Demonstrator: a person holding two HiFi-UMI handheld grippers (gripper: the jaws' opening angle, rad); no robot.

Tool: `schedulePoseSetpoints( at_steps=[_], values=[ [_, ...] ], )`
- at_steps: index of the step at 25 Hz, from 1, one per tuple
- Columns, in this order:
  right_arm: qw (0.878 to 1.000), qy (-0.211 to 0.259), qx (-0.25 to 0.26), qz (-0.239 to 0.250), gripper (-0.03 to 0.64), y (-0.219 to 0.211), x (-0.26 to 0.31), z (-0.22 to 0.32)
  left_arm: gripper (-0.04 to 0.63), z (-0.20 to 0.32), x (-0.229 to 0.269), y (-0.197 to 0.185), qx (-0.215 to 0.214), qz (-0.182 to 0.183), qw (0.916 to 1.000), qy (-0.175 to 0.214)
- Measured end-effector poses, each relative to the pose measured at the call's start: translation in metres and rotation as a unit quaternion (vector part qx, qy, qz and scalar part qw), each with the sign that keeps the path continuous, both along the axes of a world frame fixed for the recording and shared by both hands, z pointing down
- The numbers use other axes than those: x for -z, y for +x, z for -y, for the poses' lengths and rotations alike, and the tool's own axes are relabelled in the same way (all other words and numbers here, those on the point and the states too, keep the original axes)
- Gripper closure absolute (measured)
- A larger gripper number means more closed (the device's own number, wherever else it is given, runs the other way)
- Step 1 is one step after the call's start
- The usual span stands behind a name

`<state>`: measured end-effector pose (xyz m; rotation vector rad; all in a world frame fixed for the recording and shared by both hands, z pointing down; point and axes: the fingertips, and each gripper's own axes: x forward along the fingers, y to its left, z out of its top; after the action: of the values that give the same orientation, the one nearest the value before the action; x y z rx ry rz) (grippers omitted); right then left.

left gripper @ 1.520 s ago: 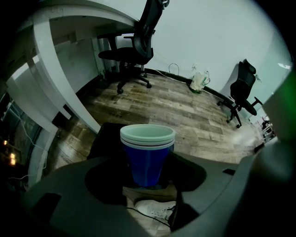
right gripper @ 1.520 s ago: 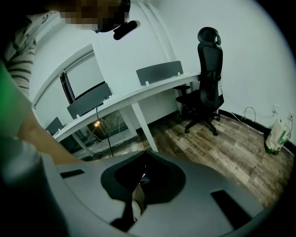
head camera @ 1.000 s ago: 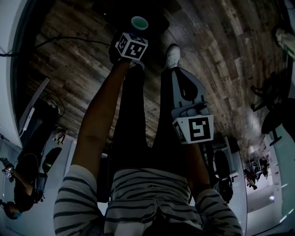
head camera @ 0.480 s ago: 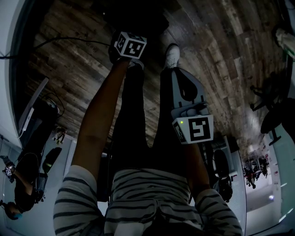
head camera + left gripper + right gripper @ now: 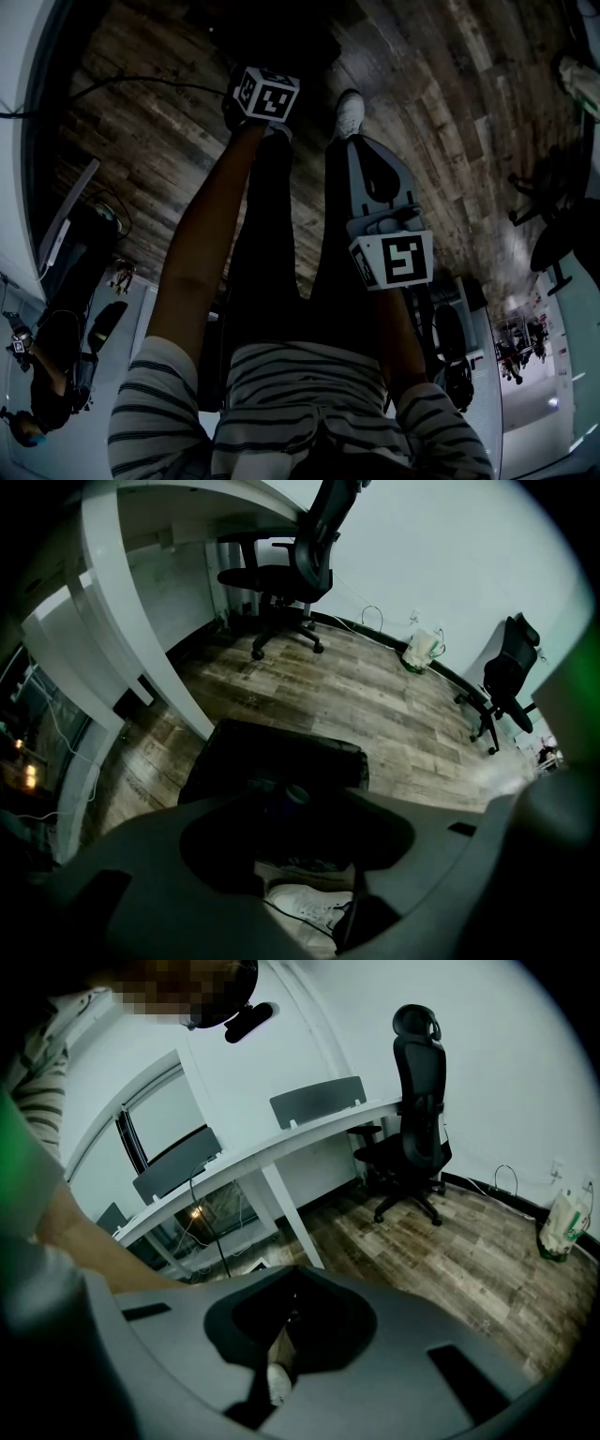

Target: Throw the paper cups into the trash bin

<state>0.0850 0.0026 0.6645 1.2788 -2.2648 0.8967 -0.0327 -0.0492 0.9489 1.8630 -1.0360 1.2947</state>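
A black trash bin (image 5: pixel 272 757) stands on the wooden floor right under my left gripper (image 5: pixel 300 808). It shows in the head view as a dark shape (image 5: pixel 281 33) beyond the left marker cube (image 5: pixel 266 94). A small pale teal cup rim (image 5: pixel 296 794) lies down inside the bin, seen through the gap between the jaws. The left jaws stand apart and have just been closing, with nothing between them. My right gripper (image 5: pixel 358 141) hangs lower, over the person's leg, with its jaws together and nothing held (image 5: pixel 298 1271).
A white shoe (image 5: pixel 351 112) stands beside the bin. A white curved desk (image 5: pixel 131 639) and a black office chair (image 5: pixel 281 574) are behind it, another chair (image 5: pixel 506 686) at the right. A white bag (image 5: pixel 422 651) sits by the wall. A cable (image 5: pixel 122 86) crosses the floor.
The teal-rimmed cup seen beyond the left marker cube one second ago has gone from the head view. The right gripper has kept still.
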Motion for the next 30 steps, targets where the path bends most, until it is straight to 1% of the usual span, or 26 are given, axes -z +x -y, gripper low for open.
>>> schedulePoseSetpoints(
  at_steps=[5, 10, 13, 17, 20, 30],
  values=[
    [1.000, 0.001, 0.000, 0.003, 0.600, 0.001, 0.004, 0.001, 0.371, 0.002, 0.007, -0.001, 0.005, 0.006, 1.0000, 0.005],
    [1.000, 0.011, 0.000, 0.001, 0.600, 0.002, 0.013, 0.004, 0.411, 0.003, 0.021, 0.001, 0.022, -0.002, 0.9997, 0.012],
    [1.000, 0.016, 0.002, -0.001, 0.600, 0.003, 0.020, 0.003, 0.451, 0.006, 0.035, 0.002, 0.033, -0.009, 0.9992, 0.022],
    [1.000, 0.025, 0.005, -0.004, 0.600, 0.003, 0.030, 0.005, 0.474, 0.009, 0.056, 0.004, 0.042, -0.020, 0.9984, 0.031],
    [0.999, 0.034, 0.009, -0.004, 0.600, 0.003, 0.037, 0.009, 0.512, 0.010, 0.071, 0.005, 0.052, -0.026, 0.9976, 0.037],
    [0.998, 0.061, 0.025, -0.001, 0.600, 0.000, 0.072, 0.025, 0.568, 0.020, 0.128, 0.004, 0.078, -0.038, 0.9936, 0.072]
  ],
)
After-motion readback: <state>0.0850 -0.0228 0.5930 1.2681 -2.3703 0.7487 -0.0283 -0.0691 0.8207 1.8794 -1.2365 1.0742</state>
